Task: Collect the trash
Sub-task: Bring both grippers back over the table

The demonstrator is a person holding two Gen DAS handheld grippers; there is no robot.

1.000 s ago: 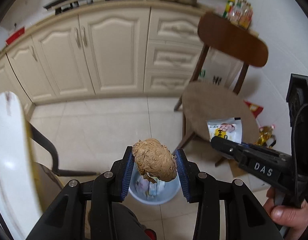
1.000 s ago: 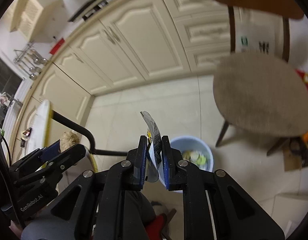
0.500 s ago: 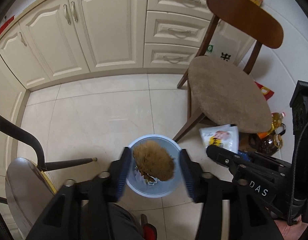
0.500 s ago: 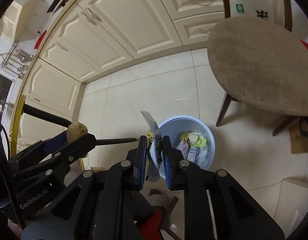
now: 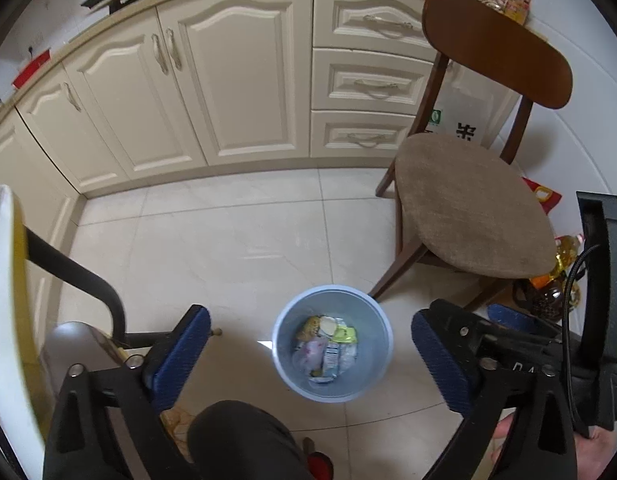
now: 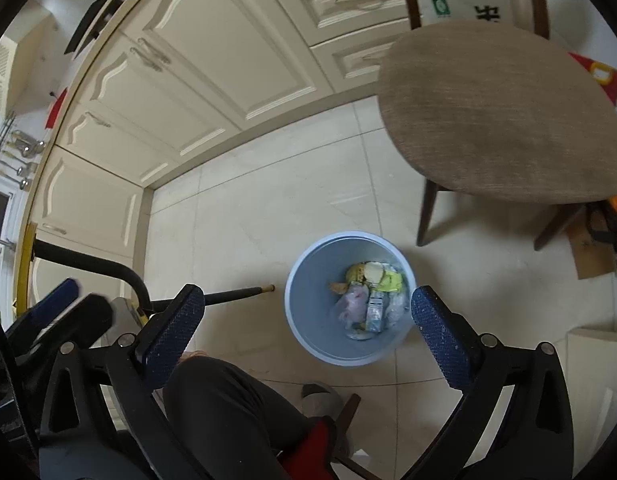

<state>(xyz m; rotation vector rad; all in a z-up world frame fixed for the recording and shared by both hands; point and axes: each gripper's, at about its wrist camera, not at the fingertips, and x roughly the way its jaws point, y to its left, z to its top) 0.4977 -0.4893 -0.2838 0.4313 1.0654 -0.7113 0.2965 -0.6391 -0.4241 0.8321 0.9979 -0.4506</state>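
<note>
A pale blue trash bin stands on the tiled floor, holding wrappers and scraps. My left gripper hangs above the bin; its jaws are opening wide and nothing is between the blue pads. My right gripper also hangs over the bin, with its jaws opening wide and nothing between them. Part of the right gripper shows at the right of the left wrist view. The left gripper appears blurred at the left edge of the right wrist view.
A wooden chair with a padded seat stands right of the bin. Cream cabinets line the far side. A black curved chair frame and a white table edge are at the left. The person's knee is below.
Both grippers opened. The brown lump left the left gripper and the snack packet left the right one; neither is between the fingers now. Both views moved closer over the bin.
</note>
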